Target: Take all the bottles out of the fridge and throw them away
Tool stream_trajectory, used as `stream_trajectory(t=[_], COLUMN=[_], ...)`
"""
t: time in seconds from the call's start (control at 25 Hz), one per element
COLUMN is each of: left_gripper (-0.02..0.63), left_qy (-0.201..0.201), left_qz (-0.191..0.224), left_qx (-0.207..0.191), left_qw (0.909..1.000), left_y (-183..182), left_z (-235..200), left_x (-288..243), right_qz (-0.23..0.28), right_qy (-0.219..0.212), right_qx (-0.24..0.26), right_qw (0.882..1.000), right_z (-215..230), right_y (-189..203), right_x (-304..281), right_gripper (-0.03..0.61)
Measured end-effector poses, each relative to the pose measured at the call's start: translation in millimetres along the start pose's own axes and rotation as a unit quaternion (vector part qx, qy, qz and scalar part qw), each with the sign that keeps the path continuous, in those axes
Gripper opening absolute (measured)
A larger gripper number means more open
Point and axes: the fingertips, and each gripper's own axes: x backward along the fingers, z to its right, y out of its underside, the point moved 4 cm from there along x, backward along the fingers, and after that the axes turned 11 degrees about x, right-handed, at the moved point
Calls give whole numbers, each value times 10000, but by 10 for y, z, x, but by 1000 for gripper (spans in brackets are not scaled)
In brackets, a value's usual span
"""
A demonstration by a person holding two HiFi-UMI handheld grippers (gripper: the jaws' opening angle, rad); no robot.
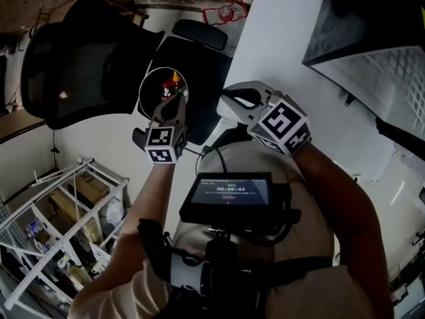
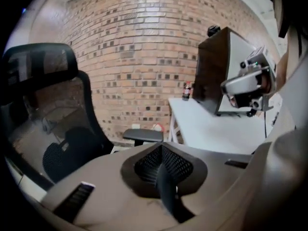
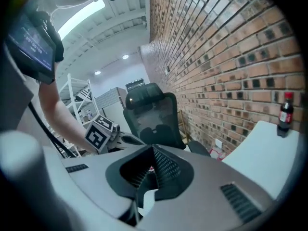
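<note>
Brick-walled room, bottle (image 3: pixel 286 113) on white table (image 3: pixel 269 158), well apart from right tool (image 3: pixel 153 149)

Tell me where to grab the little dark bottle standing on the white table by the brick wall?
The bottle stands upright at the back edge of the table, close to the brick wall. So it is probably best to grip its straight middle, below the red cap, coming in level from the open table side, with a jaw on each side.
</note>
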Motion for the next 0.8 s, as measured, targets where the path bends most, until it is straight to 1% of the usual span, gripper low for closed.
stream_trajectory(t=[0.12, 0.28, 0.48, 0.64, 0.8], left_gripper=[3, 3, 3, 3, 3], left_qy=[371, 941, 1560, 1924, 2248], left_qz=[286, 512, 387, 291, 216], left_qx=[-184, -520, -817, -1075, -1207], left_qw=[9987, 9929, 9836, 9750, 9667], left_y=[-278, -576, -714, -771, -757], left_z=[418, 941, 1527, 1918, 2346], left_x=[12, -57, -175, -269, -335], right_qz=[157, 333, 504, 642, 737], right_qy=[408, 1004, 1557, 1951, 2291], right_qx=[-87, -213, -412, -539, -613], right_qw=[9990, 9942, 9856, 9772, 9687], right_z=[113, 260, 330, 328, 334], right_y=[47, 147, 278, 388, 491], right_x=[404, 899, 1397, 1730, 2103], right_gripper=[5, 5, 5, 5, 5])
